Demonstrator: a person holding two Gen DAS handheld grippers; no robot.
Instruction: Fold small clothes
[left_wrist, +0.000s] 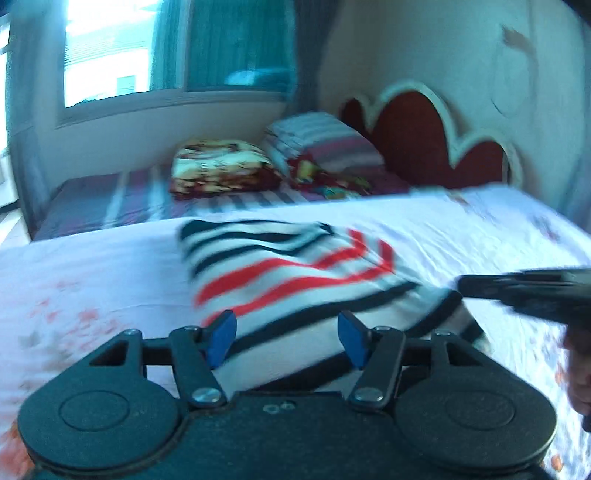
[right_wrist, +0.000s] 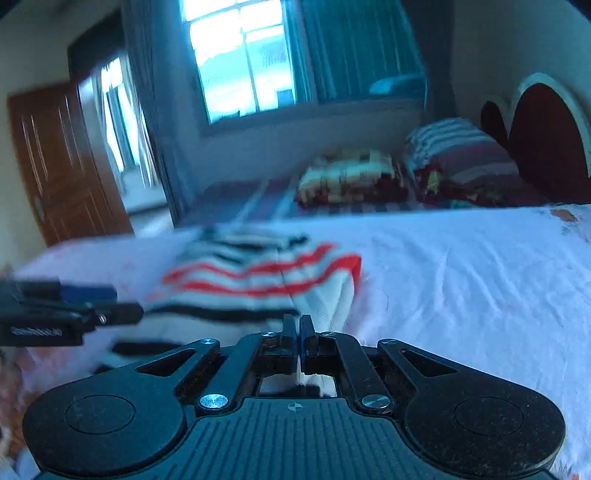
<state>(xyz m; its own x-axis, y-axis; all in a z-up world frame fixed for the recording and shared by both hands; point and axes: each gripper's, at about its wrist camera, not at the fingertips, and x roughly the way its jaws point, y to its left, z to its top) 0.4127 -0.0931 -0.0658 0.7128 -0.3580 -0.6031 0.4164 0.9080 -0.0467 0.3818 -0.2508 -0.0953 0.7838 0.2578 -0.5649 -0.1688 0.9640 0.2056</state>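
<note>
Striped garment (left_wrist: 295, 280), white with red and black bands, lies partly folded on white sheet (left_wrist: 480, 229) of bed. Left claw (left_wrist: 288, 339) at garment's near edge, blue pads (left_wrist: 221, 338) apart, nothing pinched. Right claw (right_wrist: 298, 332) at garment's near right corner, together, clamped on garment fabric. Striped pillow (left_wrist: 321, 142) and patterned blanket (left_wrist: 218, 168) well beyond garment, near red headboard (left_wrist: 413, 144).
</note>
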